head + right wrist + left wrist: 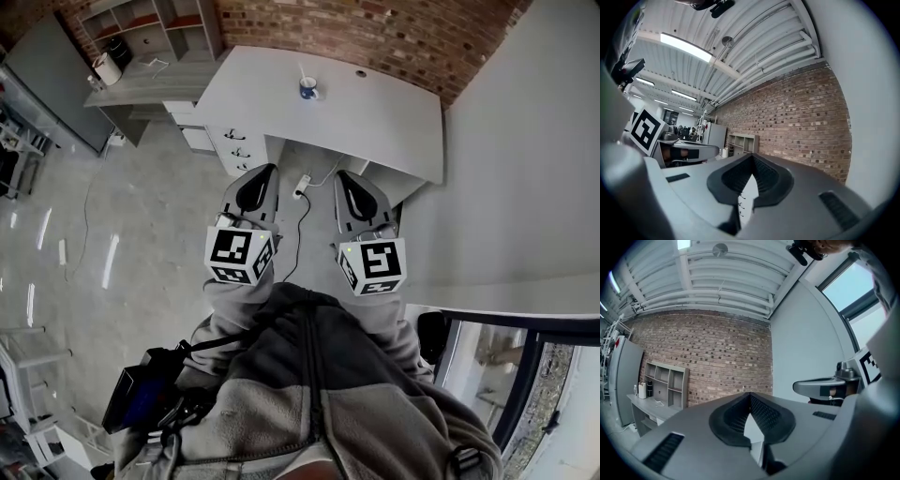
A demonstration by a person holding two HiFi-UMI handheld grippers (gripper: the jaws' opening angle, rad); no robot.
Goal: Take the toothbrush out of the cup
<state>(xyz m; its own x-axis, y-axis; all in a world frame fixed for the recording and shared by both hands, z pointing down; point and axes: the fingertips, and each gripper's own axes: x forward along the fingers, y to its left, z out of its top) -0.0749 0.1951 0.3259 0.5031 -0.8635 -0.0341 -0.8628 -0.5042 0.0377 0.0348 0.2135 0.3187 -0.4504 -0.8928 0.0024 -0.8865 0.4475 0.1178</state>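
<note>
1. The cup [308, 89], blue and white, stands upright on the pale desk [394, 122], near its far edge by the brick wall [403, 37].
2. The toothbrush [302, 74] stands in the cup, its handle leaning left above the rim.
3. The left gripper [269, 169] is held close to the person's body over the floor, well apart from the cup. In the left gripper view its jaws are clenched tip to tip with nothing between them.
4. The right gripper [340, 174] is held beside the left one, level with it and likewise well short of the desk. In the right gripper view its jaws are also pressed together and empty.
5. A drawer unit [234, 147] sits under the desk's left end. A power strip [301, 186] with its cable lies on the floor between the two grippers.
6. A grey shelf unit [150, 23] stands against the wall to the left of the desk.
</note>
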